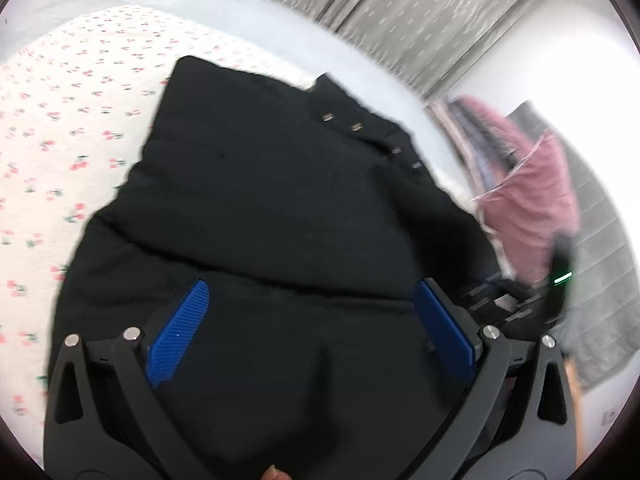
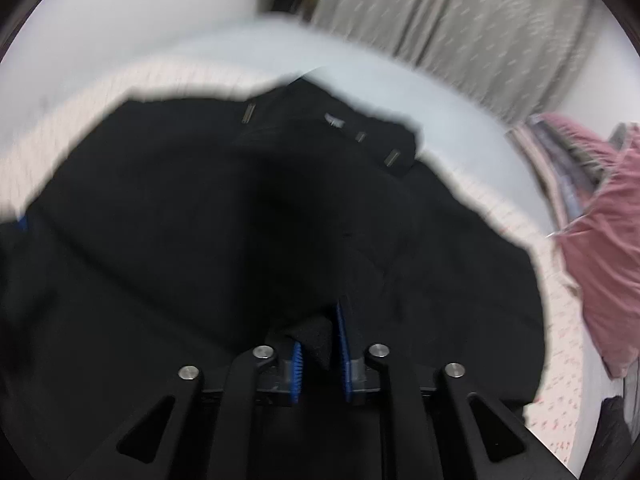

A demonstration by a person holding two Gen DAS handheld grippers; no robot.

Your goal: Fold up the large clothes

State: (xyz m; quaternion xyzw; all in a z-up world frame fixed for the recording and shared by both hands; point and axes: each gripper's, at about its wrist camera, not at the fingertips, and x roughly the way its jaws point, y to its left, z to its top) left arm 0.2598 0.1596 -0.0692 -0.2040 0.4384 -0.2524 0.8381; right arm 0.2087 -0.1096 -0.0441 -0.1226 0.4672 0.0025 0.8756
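Observation:
A large black garment (image 1: 260, 200) with small metal snaps lies spread on a bed with a cherry-print sheet (image 1: 60, 128). My left gripper (image 1: 312, 292) is open, its blue pads (image 1: 180, 332) wide apart just above the near part of the garment. The right gripper shows at the right edge of the left wrist view (image 1: 516, 304). In the right wrist view my right gripper (image 2: 320, 320) is shut on a fold of the black garment (image 2: 200, 220), with cloth pinched between the blue pads (image 2: 342, 344). That view is motion-blurred.
A pink garment (image 1: 532, 200) hangs or lies at the right beside the bed, also in the right wrist view (image 2: 604, 240). Grey curtains (image 1: 400, 8) hang behind the bed. A pale blue cover (image 2: 360, 80) lies along the bed's far edge.

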